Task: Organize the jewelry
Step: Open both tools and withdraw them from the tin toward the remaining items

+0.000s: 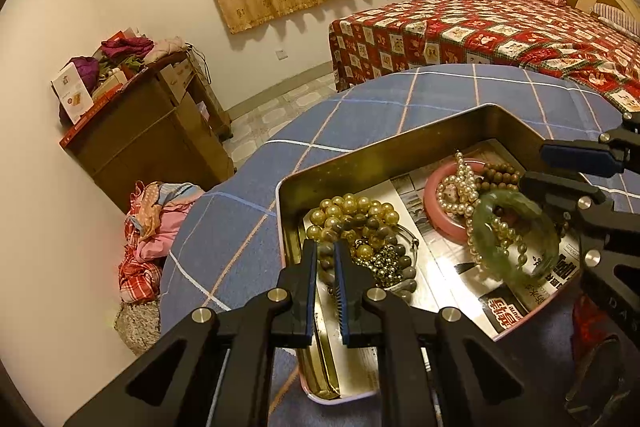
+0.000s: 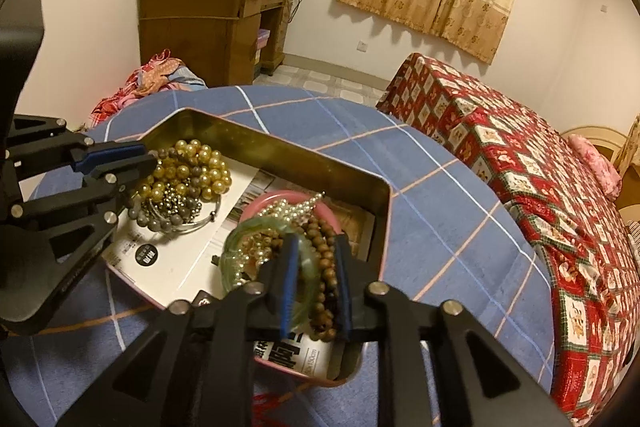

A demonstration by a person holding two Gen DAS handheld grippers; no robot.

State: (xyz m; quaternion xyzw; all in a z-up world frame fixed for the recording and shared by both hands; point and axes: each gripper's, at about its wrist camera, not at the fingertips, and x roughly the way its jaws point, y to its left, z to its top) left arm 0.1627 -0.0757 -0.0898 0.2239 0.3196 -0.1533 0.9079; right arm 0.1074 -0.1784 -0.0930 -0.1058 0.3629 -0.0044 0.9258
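Observation:
A gold metal tin (image 1: 384,143) (image 2: 280,147) lined with printed paper sits on a blue checked tablecloth. It holds a heap of yellow and grey bead bracelets (image 1: 360,227) (image 2: 188,175), a pink bangle (image 1: 440,211) (image 2: 328,215), pearl strands (image 1: 464,187), a green jade bangle (image 1: 516,231) (image 2: 240,247) and a brown wooden bead bracelet (image 2: 324,267). My left gripper (image 1: 326,255) (image 2: 148,163) is shut on a grey bead strand (image 1: 326,259) at the heap's edge. My right gripper (image 2: 316,255) (image 1: 532,167) is part open, its jaws around the jade bangle rim and brown beads.
The round table's blue cloth (image 1: 248,219) (image 2: 440,211) falls away at its edges. A bed with a red patterned cover (image 1: 500,31) (image 2: 520,155) stands behind. A wooden cabinet piled with clothes (image 1: 144,131) (image 2: 208,27) and a clothes heap (image 1: 152,227) lie by the wall.

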